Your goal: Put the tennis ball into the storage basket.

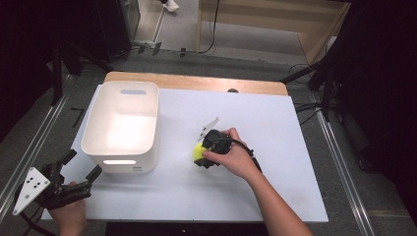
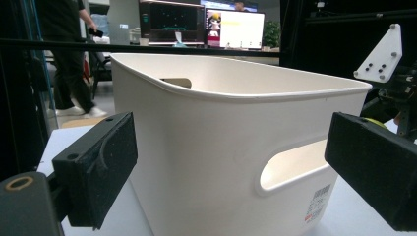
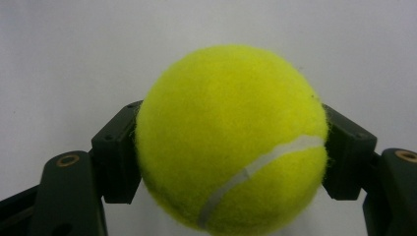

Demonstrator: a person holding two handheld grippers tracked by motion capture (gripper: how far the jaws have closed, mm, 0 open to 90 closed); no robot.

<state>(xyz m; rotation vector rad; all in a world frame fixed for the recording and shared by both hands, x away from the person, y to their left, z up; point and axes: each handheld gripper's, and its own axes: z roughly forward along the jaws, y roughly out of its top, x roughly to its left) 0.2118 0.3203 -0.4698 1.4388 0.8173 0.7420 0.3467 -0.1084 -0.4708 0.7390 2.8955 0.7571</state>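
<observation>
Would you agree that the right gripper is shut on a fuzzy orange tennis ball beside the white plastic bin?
Not quite: the fuzzy tennis ball is yellow-green, not orange, as the right gripper view shows. The right gripper is indeed shut on it, beside the white plastic bin.

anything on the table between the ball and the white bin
Nothing visible lies between them. The right gripper is shut on the ball, and the stretch of table over to the bin is bare. The bin's near wall is the one thing to lift the ball over. The left gripper hangs open near the bin's front corner.
</observation>
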